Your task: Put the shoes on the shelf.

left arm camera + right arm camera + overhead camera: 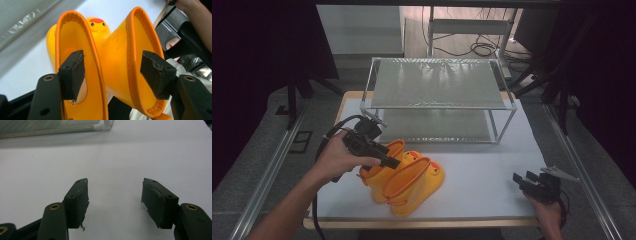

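Two yellow rubber boots with orange rims and a duck face lie side by side on the white table (pixel 492 165): the far boot (pixel 384 165) and the near boot (pixel 414 187). My left gripper (pixel 383 156) is at their open tops, held by a hand. In the left gripper view the left gripper (pixel 113 72) is open. One pad (pixel 72 75) is inside the left boot (pixel 72 37) and the other pad (pixel 156 75) is inside the right boot (pixel 140 37), with both inner walls between them. My right gripper (pixel 524 178) rests open at the table's front right, and the right gripper (pixel 113 200) holds nothing.
A two-tier metal rack (pixel 439 82) with mesh shelves stands at the back of the table; its corner post (pixel 105 123) appears ahead of the right gripper. Bare white table (pixel 112 157) lies between the boots and the right gripper. Cables lie on the floor beyond the rack.
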